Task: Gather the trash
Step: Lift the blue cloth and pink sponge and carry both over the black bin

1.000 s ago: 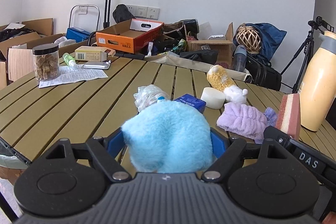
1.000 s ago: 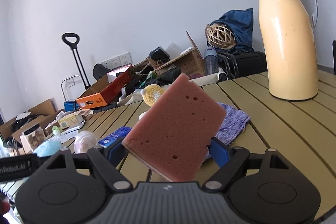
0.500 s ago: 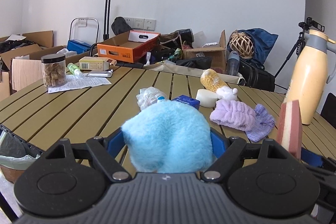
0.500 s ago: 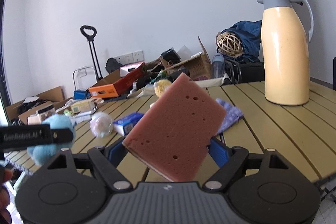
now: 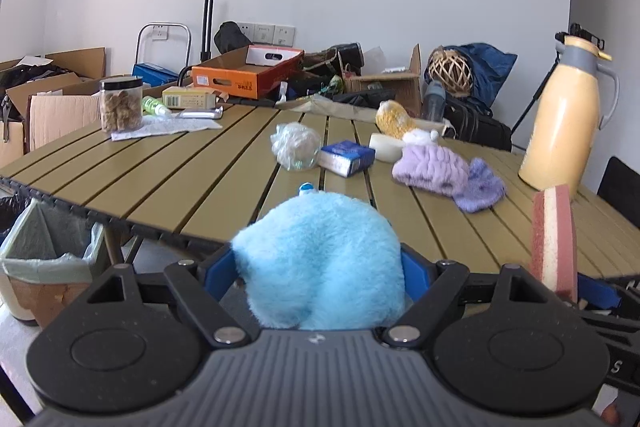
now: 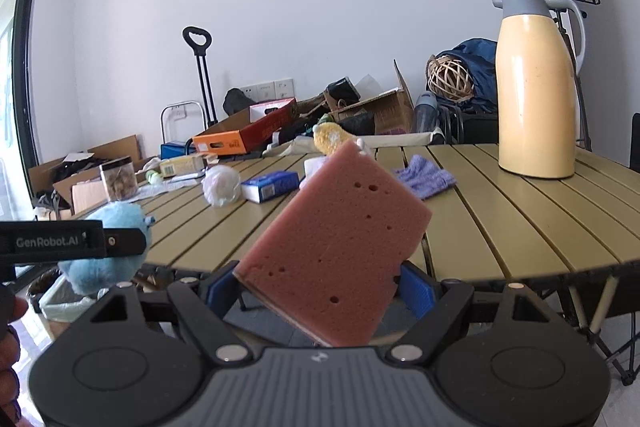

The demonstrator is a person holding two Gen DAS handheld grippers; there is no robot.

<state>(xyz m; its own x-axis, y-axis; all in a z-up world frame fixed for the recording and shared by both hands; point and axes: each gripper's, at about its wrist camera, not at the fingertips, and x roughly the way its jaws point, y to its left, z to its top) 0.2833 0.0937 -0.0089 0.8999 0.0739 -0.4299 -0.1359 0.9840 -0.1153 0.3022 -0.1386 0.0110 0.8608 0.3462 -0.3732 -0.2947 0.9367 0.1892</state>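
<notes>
Between the blue pads of the left gripper (image 5: pixel 320 267) sits a fluffy light-blue plush (image 5: pixel 320 263), squeezed at both flanks; the right gripper (image 6: pixel 320 287) likewise clamps a pink sponge (image 6: pixel 336 247), which stands tilted in its jaws. Over the last second both hands have drawn back from the slatted table (image 5: pixel 180 183): earlier the plush hung over the boards, now the table's near edge lies ahead of both sets of tongs and floor shows beneath them. Neither grip has altered in that time. Beyond the left gripper and down to its left, a lined bin (image 5: pixel 48 259) has come into sight under the table edge, which suggests both items are being carried off for dumping. Both grippers point slightly downward, roughly side by side, the sponge showing edge-on to the right of the left one.

Farther ahead on the table, left uncollected, lie a crumpled plastic wad (image 5: pixel 296 147), a small blue box (image 5: pixel 348 157), a lilac cloth (image 5: pixel 432 169) and, well off to the right, a yellow thermos (image 5: pixel 564 123).
</notes>
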